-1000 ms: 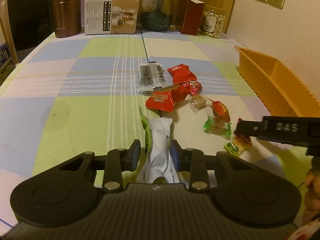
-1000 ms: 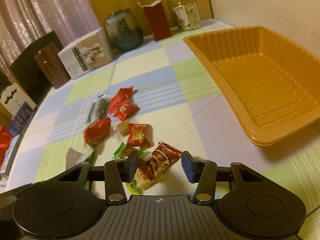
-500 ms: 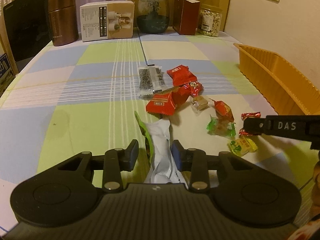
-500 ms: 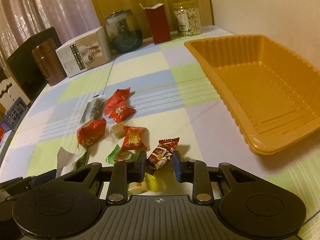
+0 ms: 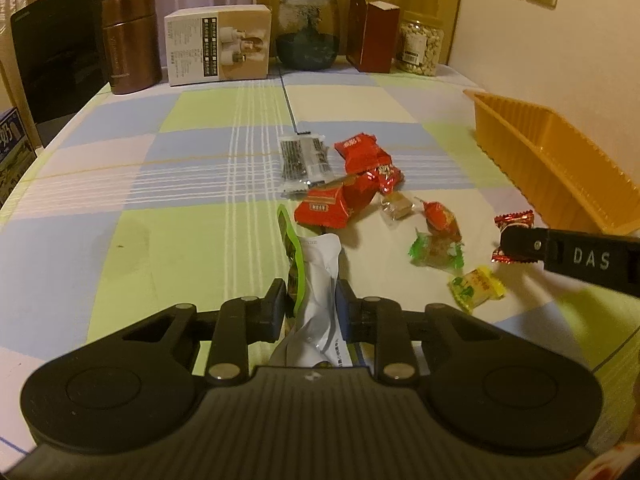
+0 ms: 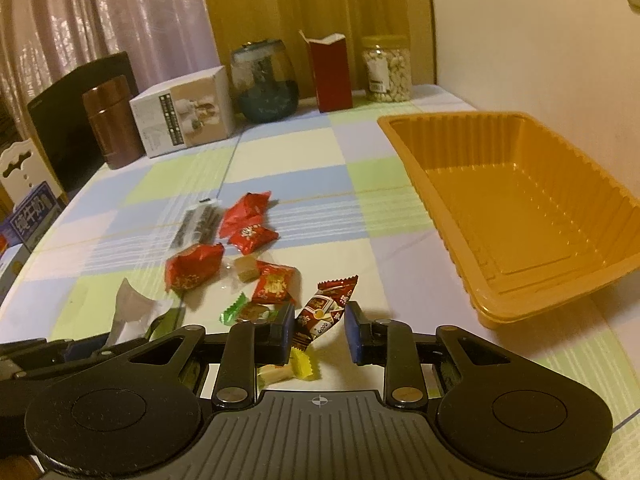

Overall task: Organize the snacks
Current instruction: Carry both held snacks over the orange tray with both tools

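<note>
each gripper (image 5: 311,307) (image 6: 317,333) grips a packet (image 5: 320,280) or candy (image 6: 322,312).

Between you and the orange tray (image 6: 532,216) the checked tablecloth (image 5: 132,184) lies bare on your right, its left half is open too, while loose candies (image 5: 436,248) and red packets (image 5: 352,184) crowd the middle and boxes and jars (image 5: 308,28) line the far edge.

The right gripper (image 6: 318,334) has just been closing around the red-brown wrapped candy (image 6: 324,312), apparently lifted, while the left gripper (image 5: 312,304) tightened on the white-green packet (image 5: 316,280).
</note>
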A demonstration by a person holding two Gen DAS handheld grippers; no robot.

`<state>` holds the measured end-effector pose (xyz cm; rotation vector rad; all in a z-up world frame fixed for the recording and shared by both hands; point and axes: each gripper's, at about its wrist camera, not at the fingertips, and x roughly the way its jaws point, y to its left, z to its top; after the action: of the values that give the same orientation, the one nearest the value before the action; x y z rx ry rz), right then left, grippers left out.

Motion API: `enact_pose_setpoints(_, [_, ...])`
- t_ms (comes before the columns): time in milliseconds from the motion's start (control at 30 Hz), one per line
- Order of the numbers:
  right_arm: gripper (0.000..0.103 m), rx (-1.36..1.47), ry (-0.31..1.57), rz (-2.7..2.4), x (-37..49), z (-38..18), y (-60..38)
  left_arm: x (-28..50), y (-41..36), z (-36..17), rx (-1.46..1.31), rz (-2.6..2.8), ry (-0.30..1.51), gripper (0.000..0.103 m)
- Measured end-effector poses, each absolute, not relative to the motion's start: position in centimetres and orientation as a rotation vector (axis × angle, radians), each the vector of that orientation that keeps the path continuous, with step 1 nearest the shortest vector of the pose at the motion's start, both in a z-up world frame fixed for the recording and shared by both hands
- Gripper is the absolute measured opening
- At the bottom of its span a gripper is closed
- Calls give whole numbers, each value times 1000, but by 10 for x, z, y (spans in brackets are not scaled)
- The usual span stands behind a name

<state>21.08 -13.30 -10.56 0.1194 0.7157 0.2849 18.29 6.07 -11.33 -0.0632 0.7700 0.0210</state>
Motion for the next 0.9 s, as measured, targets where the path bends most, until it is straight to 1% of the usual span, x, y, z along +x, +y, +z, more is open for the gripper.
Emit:
enact_pose_setpoints(200, [27, 109, 670, 295, 198, -89, -136, 175, 55, -88, -93, -5, 732, 23])
enact_pose_setpoints(433, [27, 114, 597, 269, 191, -61, -162, 178, 29, -62, -110, -71, 691, 23])
enact_pose_setpoints(700, [27, 117, 542, 148, 206, -42, -227, 200, -24, -38, -138, -184, 648, 23])
enact_pose_setpoints(900, [27, 169, 535, 56, 225, -47, -277, 222, -70, -30, -140, -273, 624, 23])
